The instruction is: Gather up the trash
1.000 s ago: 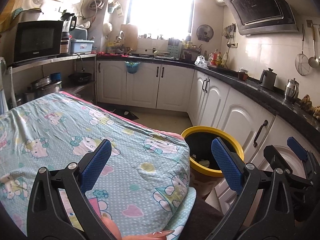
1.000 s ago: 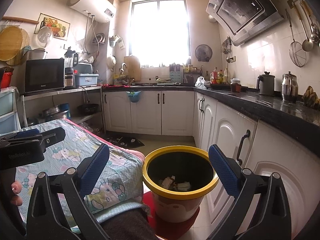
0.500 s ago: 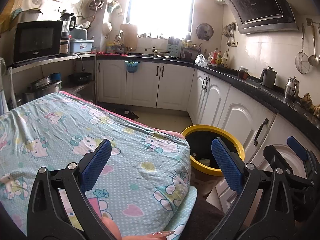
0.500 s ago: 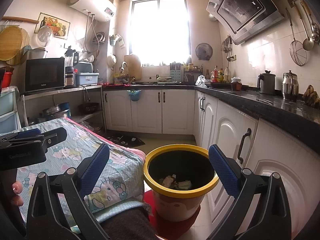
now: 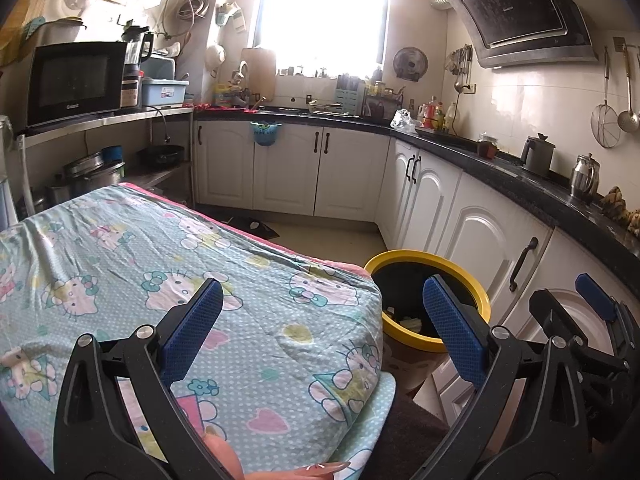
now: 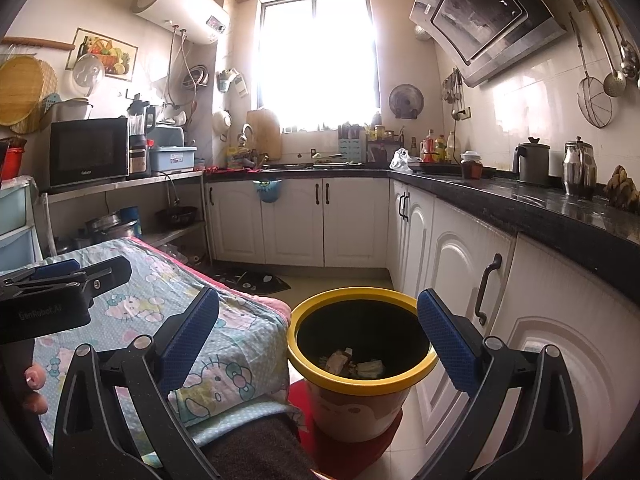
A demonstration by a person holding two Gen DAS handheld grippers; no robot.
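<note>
— What do we have nearest us?
— Our left tool (image 5: 322, 308) hangs over the patterned cloth (image 5: 168, 264), its blue fingers spread wide with nothing between them. Our right tool (image 6: 318, 318) is spread just as wide and also holds nothing.
— And the trash?
— It lies at the bottom of the yellow-rimmed bin (image 6: 362, 380), on the floor just right of the cloth, beside the white cabinets (image 6: 452, 264).
— Farther off?
— We see the dark tabletop (image 6: 520, 200), then the bright window (image 6: 316, 60).
</note>
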